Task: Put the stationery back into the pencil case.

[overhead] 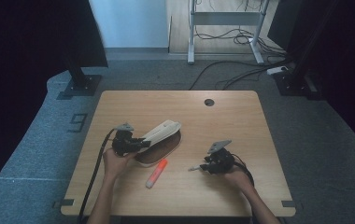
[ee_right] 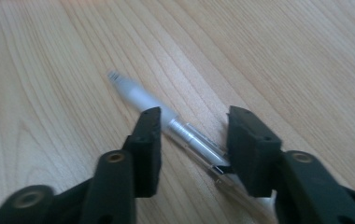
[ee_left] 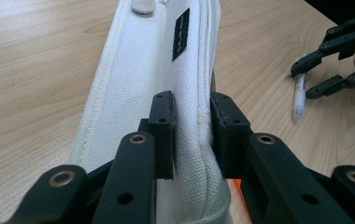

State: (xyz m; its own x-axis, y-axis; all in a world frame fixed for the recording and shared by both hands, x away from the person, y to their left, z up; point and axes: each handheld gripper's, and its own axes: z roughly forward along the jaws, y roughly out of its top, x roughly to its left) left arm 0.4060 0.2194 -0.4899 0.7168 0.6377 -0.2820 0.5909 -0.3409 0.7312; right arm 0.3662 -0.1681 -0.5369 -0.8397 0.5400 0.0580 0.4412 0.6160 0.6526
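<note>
Between the right tool's (ee_right: 192,140) half-open jaws lies a clear pen (ee_right: 175,130), flat on the bench (overhead: 222,116) near its front right; neither pad presses it. Light, stiff and slick, the pen may roll, so mid-barrel is probably the best hold. Left tool (ee_left: 192,121) pinches the soft white pouch's (ee_left: 138,84) upper edge, left of centre, holding it open beside an orange marker (overhead: 156,173).

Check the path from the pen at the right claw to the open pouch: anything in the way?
Nothing visible blocks it. The pen lies between the right claw's jaws; bare table runs to the pouch, pinched by the left claw. The orange highlighter lies nearer the person, off that line.
</note>
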